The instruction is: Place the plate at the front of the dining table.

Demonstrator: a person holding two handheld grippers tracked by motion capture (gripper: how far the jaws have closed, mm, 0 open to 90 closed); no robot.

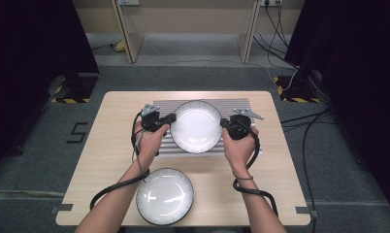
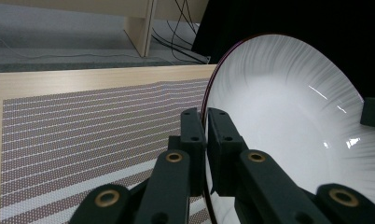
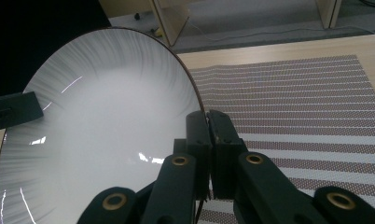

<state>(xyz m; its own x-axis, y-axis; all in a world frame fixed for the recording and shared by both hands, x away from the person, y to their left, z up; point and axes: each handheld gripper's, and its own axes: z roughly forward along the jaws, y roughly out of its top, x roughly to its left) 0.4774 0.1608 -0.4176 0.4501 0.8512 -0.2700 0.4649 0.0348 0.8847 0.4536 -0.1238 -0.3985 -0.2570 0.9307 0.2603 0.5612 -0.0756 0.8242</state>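
Both grippers, left gripper (image 1: 170,118) and right gripper (image 1: 224,123), pinch my upper plate (image 1: 196,126) mid-frame over the striped mat (image 1: 241,108); I judge setting it down remains, the lower plate (image 1: 165,196) untouched.

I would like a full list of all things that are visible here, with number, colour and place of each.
held plate: 1, white with dark rim, over the placemat, clamped at both side rims
second plate: 1, white with dark rim, near edge of the table
placemat: 1, grey striped, middle of the table
table: 1, light wood, centre of the floor
cables: several, black, on the floor at right
left gripper: 1, black, shut on the held plate's left rim
right gripper: 1, black, shut on the held plate's right rim
hands: 2, left hand, right hand, each around a gripper
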